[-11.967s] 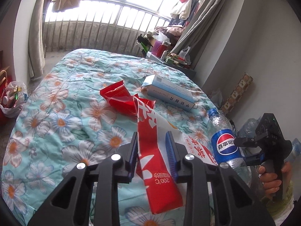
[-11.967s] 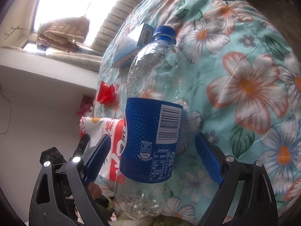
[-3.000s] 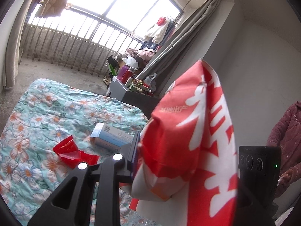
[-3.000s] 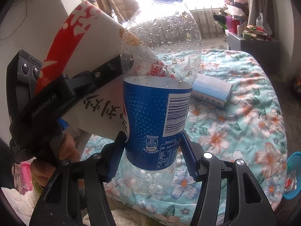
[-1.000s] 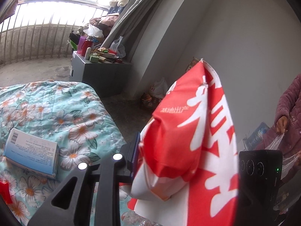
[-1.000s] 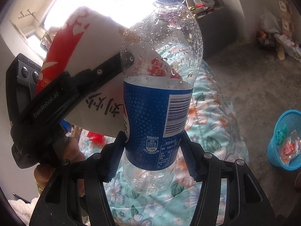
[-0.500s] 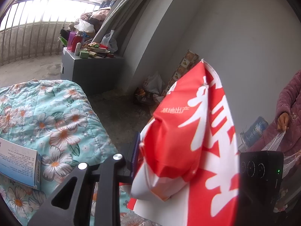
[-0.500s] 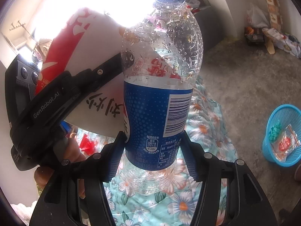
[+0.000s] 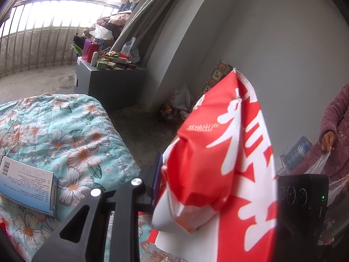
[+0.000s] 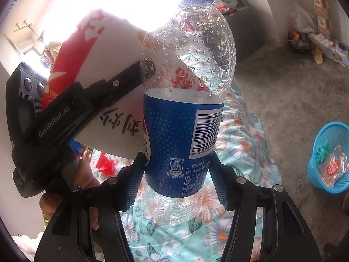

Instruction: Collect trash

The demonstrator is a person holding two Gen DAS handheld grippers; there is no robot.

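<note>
A clear plastic bottle (image 10: 185, 100), ribbed near its base, beaded inside with droplets and wrapped in a glossy blue label, is clamped upright between the ridged blue pads of the right gripper (image 10: 177, 181), its blue cap at the far end. A crinkled red-and-white paper bag (image 9: 218, 174) printed with large white characters is pinched in the left gripper (image 9: 207, 187), whose jaws are drawn narrow on it; the bag stands up past the tips and hides the right-hand finger. In the right wrist view the bag sits just left of the bottle. Below both lies a quilted floral bedspread (image 9: 72, 131), with a flat blue-and-white carton (image 9: 26, 185) at near left. A blue mesh basket (image 10: 329, 157) holding wrappers stands on the concrete floor at right.
</note>
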